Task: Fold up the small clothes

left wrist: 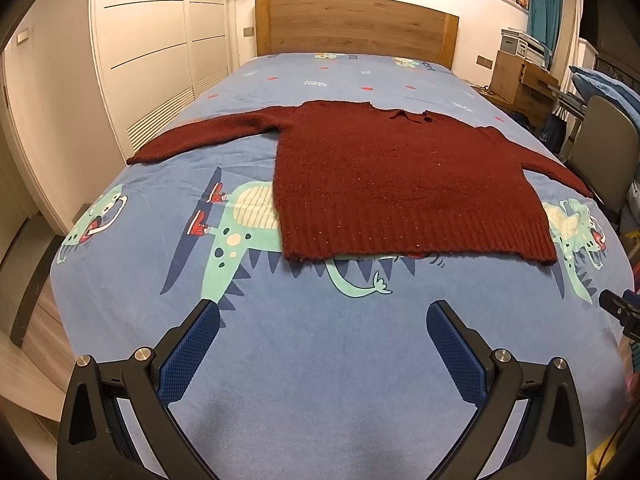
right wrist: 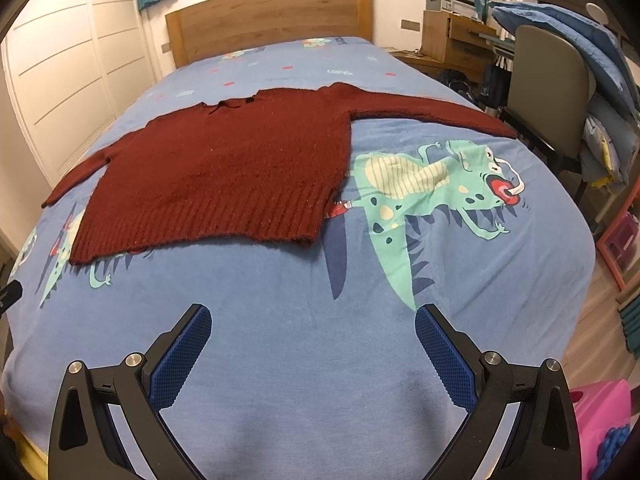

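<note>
A dark red knitted sweater (left wrist: 396, 176) lies flat on the blue dinosaur-print bedspread (left wrist: 320, 360), sleeves spread out to both sides, ribbed hem nearest me, collar toward the headboard. It also shows in the right wrist view (right wrist: 224, 168). My left gripper (left wrist: 323, 320) is open and empty above the bedspread, short of the hem. My right gripper (right wrist: 313, 318) is open and empty, also short of the hem, toward the sweater's right side. The tip of the right gripper shows at the left view's right edge (left wrist: 620, 312).
A wooden headboard (left wrist: 356, 24) stands at the far end. White wardrobe doors (left wrist: 160, 48) line the left side. A grey chair (right wrist: 548, 88) with piled blue bedding, a wooden desk (right wrist: 452, 36) and a pink box (right wrist: 600, 420) stand on the right.
</note>
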